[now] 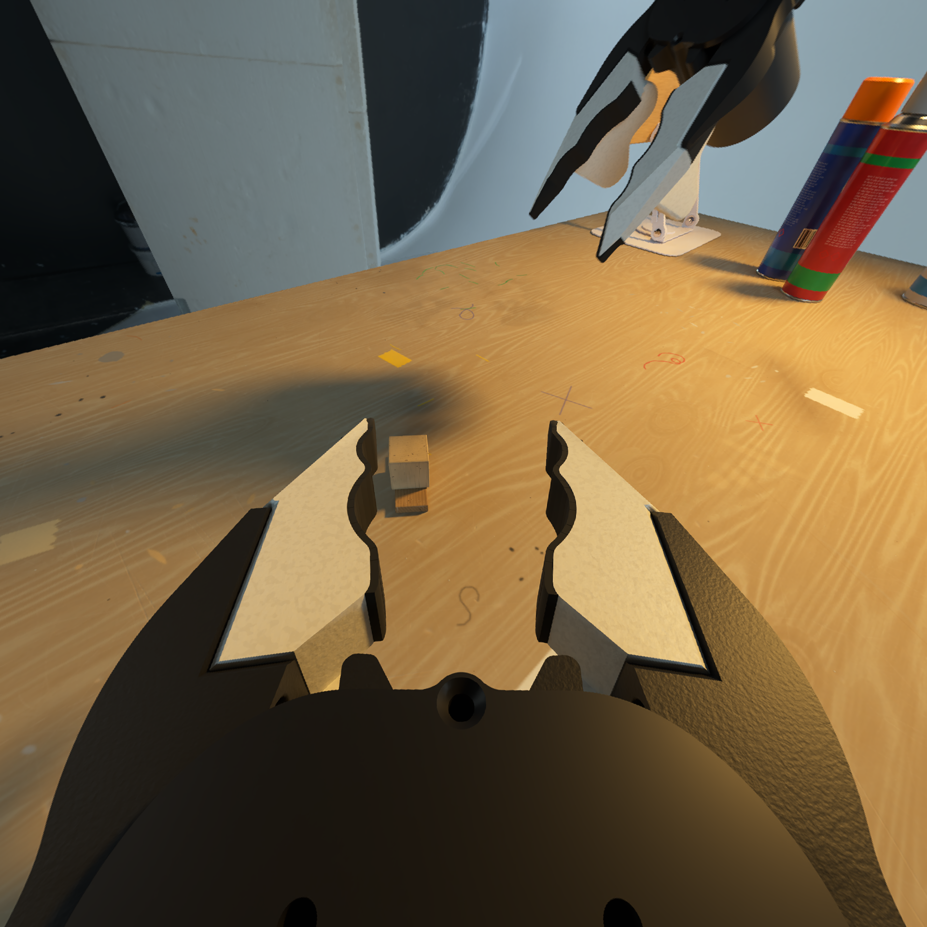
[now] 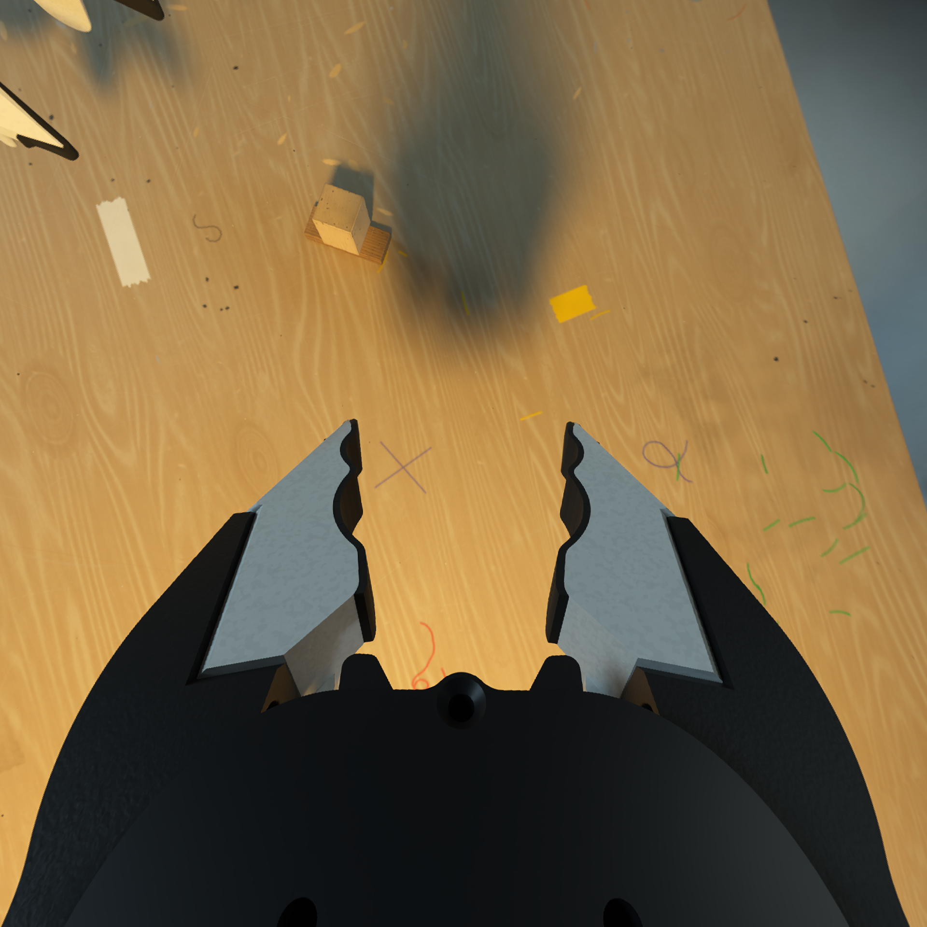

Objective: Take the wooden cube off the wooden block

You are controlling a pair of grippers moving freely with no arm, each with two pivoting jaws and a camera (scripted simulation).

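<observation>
1. Wooden cube (image 2: 342, 216) is seen resting on wooden block (image 2: 372, 245), both on the wooden table (image 2: 301, 381). Cube is pale; block is flat, darker, w/ layered edge grain. Block sticks out past the cube on one side.
2. Left gripper (image 1: 460, 424) is held low over the table, jaws spread wide, nothing gripped. In left wrist view the cube (image 1: 408, 460) is seen just beside the inner edge of the view-left finger, between the two fingers but well off-centre. Touching or not: can't be told. Block (image 1: 411, 500) is seen under the cube, on the near side.
3. Right gripper (image 2: 460, 422) is held high above the table, jaws wide apart, empty. The cube/block pair lies well ahead of it, to the view-left. In left wrist view the right gripper (image 1: 569, 236) is seen up in the air, fingers pointing down.
4. Two spray cans (image 1: 847, 200) stand at the far right table edge; a white bracket (image 1: 662, 225) is seen next to them.
5. Tape bits are noted: yellow (image 2: 572, 303), pale (image 2: 122, 242). Pen scribbles are spread over the top.
</observation>
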